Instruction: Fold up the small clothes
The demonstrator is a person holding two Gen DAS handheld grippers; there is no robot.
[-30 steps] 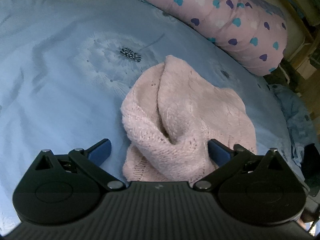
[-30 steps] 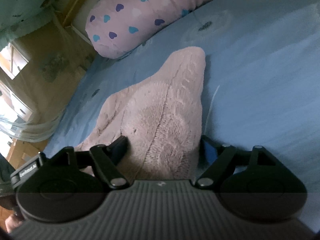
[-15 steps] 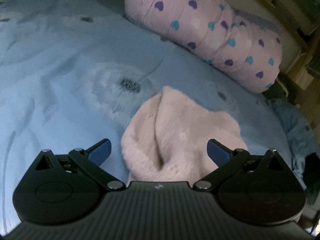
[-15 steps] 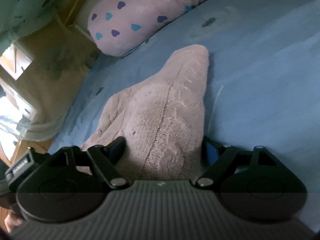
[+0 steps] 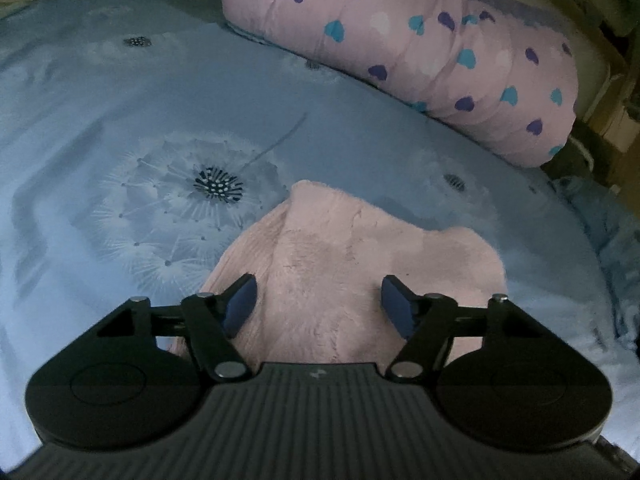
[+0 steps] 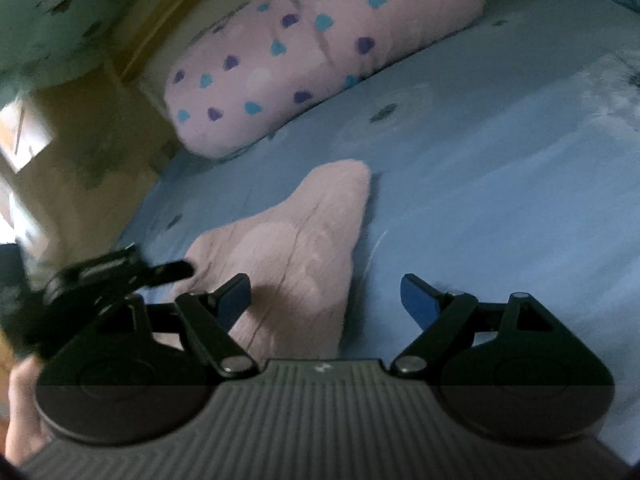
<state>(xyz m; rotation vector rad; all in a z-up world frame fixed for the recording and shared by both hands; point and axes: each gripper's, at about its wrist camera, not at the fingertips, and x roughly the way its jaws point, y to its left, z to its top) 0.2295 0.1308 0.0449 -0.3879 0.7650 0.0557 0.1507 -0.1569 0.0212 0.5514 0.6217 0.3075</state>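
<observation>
Pink knit garment (image 5: 344, 264), soft, light and floppy, lying bunched on the blue bedspread (image 5: 120, 120) near the heart-print pillow (image 5: 420, 48): my left gripper (image 5: 318, 304) is closing around it, my right gripper (image 6: 326, 300) gapes empty; best pinched at an edge.

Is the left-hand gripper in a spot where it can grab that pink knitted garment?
Probably yes. The pink knitted garment lies right ahead between the closing fingers of the left gripper on the blue bedsheet, with nothing in the way.

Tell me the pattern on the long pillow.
Pale pink pillow with purple, turquoise and white hearts; clearest in the left wrist view.
</observation>
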